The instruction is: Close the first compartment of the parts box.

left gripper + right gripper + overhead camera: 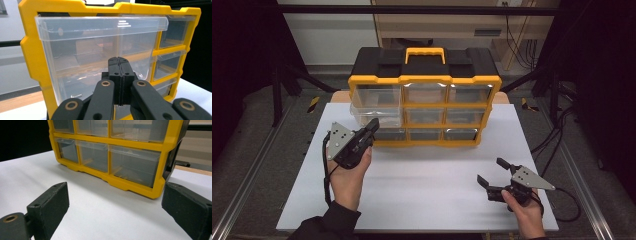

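Organizer, yellow-framed, at desk rear; clear drawer pulled out at its left side. Left gripper jaws together, tips at drawer front, possibly touching. Right gripper jaws apart, empty, well clear.

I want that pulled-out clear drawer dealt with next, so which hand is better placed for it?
Probably the left. The left gripper, jaws shut, sits right at the pulled-out drawer on the organizer's left side. The right gripper, jaws open, rests on the table well short of it.
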{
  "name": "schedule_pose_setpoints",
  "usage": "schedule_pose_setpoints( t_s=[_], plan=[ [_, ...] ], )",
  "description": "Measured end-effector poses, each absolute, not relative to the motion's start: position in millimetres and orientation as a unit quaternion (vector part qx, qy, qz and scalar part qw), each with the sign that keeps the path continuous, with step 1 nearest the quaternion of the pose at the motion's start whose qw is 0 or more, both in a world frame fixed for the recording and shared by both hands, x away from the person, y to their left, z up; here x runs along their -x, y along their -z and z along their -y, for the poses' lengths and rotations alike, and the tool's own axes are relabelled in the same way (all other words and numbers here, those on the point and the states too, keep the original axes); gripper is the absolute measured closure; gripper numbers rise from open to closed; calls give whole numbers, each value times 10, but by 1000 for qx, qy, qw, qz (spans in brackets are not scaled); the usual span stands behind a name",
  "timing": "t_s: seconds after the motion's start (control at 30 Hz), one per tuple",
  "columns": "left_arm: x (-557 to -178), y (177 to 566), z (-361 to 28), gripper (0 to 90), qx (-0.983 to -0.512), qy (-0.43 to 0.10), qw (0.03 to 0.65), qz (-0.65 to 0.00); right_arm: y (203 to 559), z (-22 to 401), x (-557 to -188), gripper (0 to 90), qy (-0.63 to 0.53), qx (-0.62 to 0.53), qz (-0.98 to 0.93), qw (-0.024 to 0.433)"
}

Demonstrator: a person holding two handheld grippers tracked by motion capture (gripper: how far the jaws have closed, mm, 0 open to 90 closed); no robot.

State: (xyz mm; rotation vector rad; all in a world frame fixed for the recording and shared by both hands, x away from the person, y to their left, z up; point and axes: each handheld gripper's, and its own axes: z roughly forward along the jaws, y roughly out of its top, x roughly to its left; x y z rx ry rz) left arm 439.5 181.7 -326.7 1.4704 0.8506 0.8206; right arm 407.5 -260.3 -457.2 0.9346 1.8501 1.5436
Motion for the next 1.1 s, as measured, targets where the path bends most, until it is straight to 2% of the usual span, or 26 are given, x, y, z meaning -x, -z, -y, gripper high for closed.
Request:
schedule_pose_setpoints(
  t_s=[1.1],
  plan=[
    [-4707, 3174, -1758, 896, -645, -353, 563, -376, 4573, 2643, -4079, 76, -578, -350, -684, 274]
  ],
)
